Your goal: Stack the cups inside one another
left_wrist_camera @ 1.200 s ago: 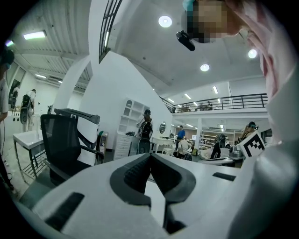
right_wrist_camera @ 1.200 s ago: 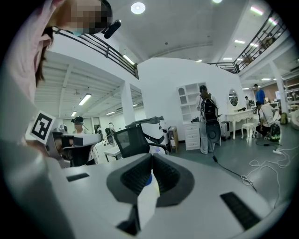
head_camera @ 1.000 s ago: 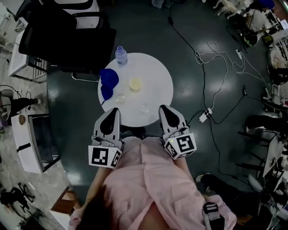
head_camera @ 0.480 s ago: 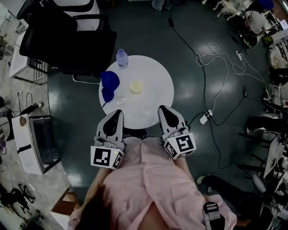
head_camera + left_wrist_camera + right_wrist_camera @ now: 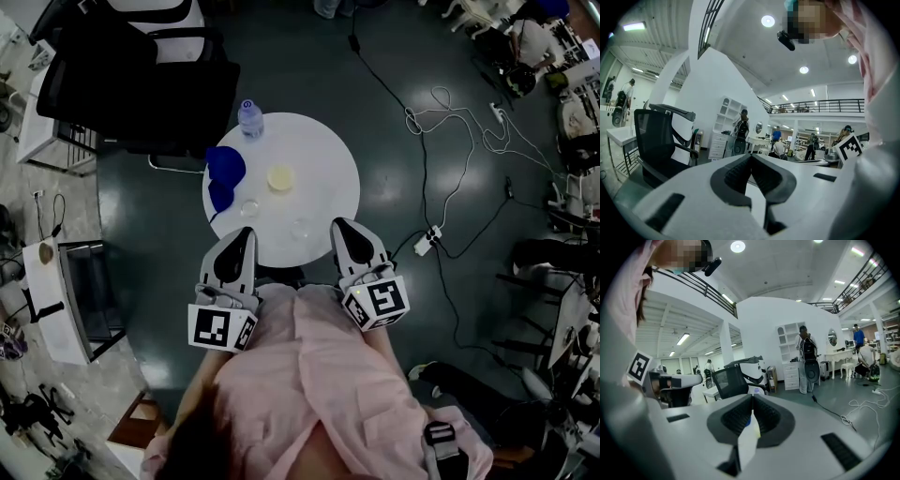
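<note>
On the round white table [image 5: 328, 178] stand a pale yellow cup [image 5: 280, 177] and two clear cups, one left of centre [image 5: 249, 205] and one near the front edge [image 5: 301, 227]. All three stand apart. My left gripper [image 5: 243, 231] hovers at the table's near left edge, shut with nothing in it; its pads meet at the tip in the left gripper view [image 5: 751, 157]. My right gripper [image 5: 339, 225] sits at the near right edge, also shut and empty [image 5: 752, 397]. Neither touches a cup.
A blue item [image 5: 225, 173] lies at the table's left edge and a water bottle [image 5: 249, 118] stands at its far side. A black office chair [image 5: 141, 80] is beyond the table. Cables [image 5: 450, 122] and a power strip [image 5: 427, 242] lie on the floor to the right.
</note>
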Demonstrator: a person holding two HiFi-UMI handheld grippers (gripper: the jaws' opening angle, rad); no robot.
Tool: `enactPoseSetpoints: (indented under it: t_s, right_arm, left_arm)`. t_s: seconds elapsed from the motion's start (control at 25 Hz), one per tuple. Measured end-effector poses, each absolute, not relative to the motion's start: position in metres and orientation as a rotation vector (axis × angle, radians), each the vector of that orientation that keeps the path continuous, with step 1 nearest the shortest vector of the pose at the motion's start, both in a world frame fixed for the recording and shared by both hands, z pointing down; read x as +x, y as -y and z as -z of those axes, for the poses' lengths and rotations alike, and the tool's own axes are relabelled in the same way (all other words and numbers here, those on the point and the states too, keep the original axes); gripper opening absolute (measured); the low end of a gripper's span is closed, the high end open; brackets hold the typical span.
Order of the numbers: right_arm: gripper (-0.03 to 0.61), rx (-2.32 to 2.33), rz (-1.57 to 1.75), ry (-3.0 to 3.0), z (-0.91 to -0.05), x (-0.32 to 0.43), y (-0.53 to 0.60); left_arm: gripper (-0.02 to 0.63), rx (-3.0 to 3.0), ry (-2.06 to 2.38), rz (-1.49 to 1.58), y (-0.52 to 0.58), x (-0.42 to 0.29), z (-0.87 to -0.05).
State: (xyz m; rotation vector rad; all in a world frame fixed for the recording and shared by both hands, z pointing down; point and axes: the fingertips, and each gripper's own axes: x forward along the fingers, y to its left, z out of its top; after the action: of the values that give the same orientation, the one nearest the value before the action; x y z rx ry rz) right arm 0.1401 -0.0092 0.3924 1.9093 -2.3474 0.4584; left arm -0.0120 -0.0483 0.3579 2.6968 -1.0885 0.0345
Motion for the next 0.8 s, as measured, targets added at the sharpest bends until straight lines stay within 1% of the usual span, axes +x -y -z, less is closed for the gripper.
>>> enactPoseSetpoints:
  t_s: [0.8]
  right_arm:
    - [0.032, 1.926, -0.480, 2.295, -0.398, 0.156, 0.011]
  left_arm:
    - [0.017, 2.680, 1.086, -0.036, 0.048, -0.008, -0.359]
